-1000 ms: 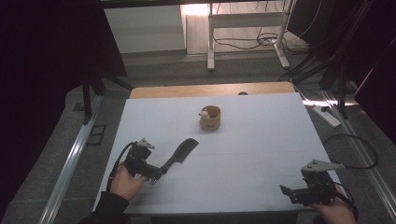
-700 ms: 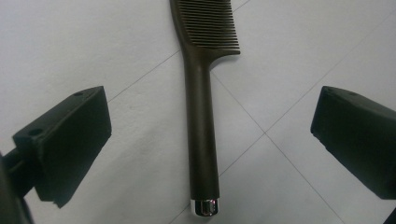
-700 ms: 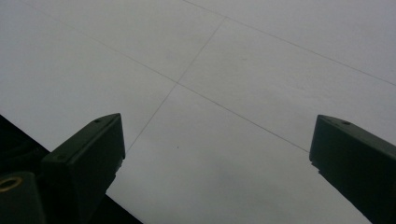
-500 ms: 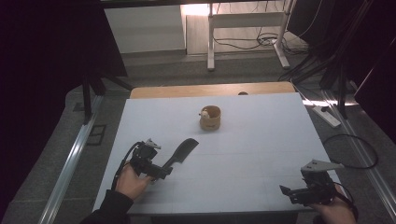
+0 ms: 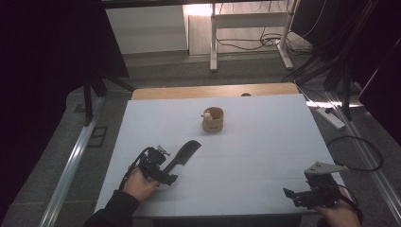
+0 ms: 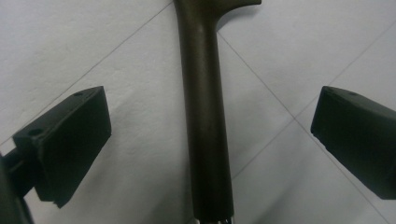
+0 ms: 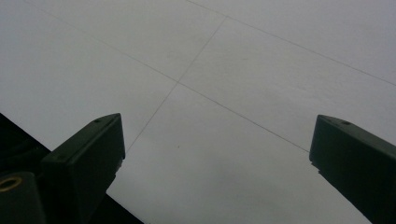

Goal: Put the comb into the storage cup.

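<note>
Left gripper (image 6: 205, 140) straddles handle of dark plastic comb (image 6: 204, 116), jaws wide, not touching. Right gripper (image 7: 215, 158) also wide open, empty, over white table (image 7: 224, 70) near corner.

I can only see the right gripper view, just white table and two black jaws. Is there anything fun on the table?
Observer: Yes, a small wooden cup stands past the middle of the table.
Operator: Is something inside it?
Observer: A little pale thing sits at its rim; too small to name.
Operator: What is the other gripper doing?
Observer: The left gripper is open, jaws on either side of a dark comb's handle, not touching it.
Operator: Where does the comb point?
Observer: Its wide end points toward the cup.
</note>
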### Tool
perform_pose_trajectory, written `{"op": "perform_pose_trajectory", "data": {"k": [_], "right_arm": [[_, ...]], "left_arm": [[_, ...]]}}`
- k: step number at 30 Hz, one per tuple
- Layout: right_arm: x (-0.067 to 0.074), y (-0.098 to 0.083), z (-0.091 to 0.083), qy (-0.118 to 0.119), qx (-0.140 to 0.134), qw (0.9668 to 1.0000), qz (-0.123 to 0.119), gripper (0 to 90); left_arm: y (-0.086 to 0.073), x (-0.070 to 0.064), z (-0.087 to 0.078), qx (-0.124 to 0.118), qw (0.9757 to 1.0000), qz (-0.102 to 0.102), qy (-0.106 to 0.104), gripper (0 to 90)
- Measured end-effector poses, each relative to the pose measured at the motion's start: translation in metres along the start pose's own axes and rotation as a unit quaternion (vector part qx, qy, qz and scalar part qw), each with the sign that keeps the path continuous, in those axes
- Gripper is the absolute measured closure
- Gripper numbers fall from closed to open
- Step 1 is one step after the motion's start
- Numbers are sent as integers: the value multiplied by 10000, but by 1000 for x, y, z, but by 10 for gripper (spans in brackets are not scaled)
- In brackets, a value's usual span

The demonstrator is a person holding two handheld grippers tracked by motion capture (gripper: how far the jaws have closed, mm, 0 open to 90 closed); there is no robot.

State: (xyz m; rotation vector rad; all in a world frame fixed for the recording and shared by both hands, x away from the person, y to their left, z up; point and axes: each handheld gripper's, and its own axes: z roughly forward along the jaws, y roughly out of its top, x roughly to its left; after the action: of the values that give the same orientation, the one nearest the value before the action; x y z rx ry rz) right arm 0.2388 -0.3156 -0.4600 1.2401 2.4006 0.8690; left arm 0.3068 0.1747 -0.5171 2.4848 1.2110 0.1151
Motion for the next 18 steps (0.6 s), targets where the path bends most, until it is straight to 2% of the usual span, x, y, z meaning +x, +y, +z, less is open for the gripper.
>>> {"op": "perform_pose_trajectory", "data": {"k": [9, 18], "right_arm": [[0, 0, 0, 0, 13, 10000, -19, 38], [1, 0, 0, -4, 21, 10000, -23, 38]], "left_arm": [[2, -3, 11, 282, 9994, 121, 163, 0], [2, -4, 12, 292, 9994, 64, 181, 0]]}}
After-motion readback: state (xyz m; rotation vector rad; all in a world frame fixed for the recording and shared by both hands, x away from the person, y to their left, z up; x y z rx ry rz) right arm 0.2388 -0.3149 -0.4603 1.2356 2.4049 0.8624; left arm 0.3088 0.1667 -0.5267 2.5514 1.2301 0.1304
